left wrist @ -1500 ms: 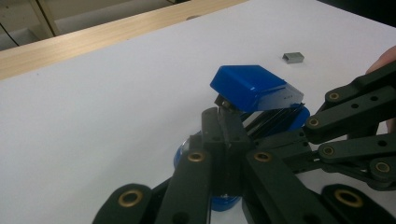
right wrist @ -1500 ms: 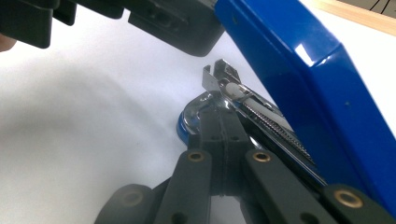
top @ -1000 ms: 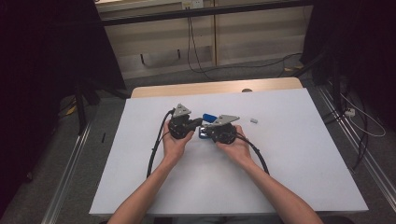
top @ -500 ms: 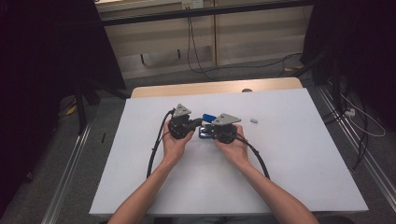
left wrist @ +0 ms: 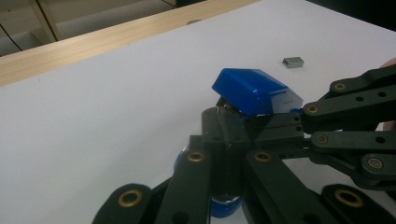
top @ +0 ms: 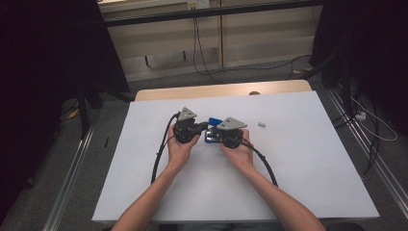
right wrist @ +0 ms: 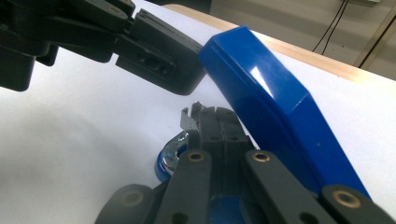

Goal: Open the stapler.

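Both sets of fingers are clamped right down. The left gripper [left wrist: 229,135] has its jaws squeezed together on the stapler [left wrist: 254,91], pinching the metal strip just under the raised blue lid. The right gripper [right wrist: 219,126] is closed just as tight on the stapler's lower part, by the chrome base plate, with the lid tipped up beside its jaws. So the stapler sits between the two grippers, mid-table [top: 308,159], a bit toward the person's side.

Handling-wise it's probably a small, light thing, rigid plastic over steel, but that glossy lid looks slippery and it pivots, so grabbing it there would likely just swing it. The metal rail and the base seem the better places to hold. Spring inside could snap it back if either grip slips.

A little block of staples [left wrist: 293,61] lies apart on the white top, beyond the stapler.
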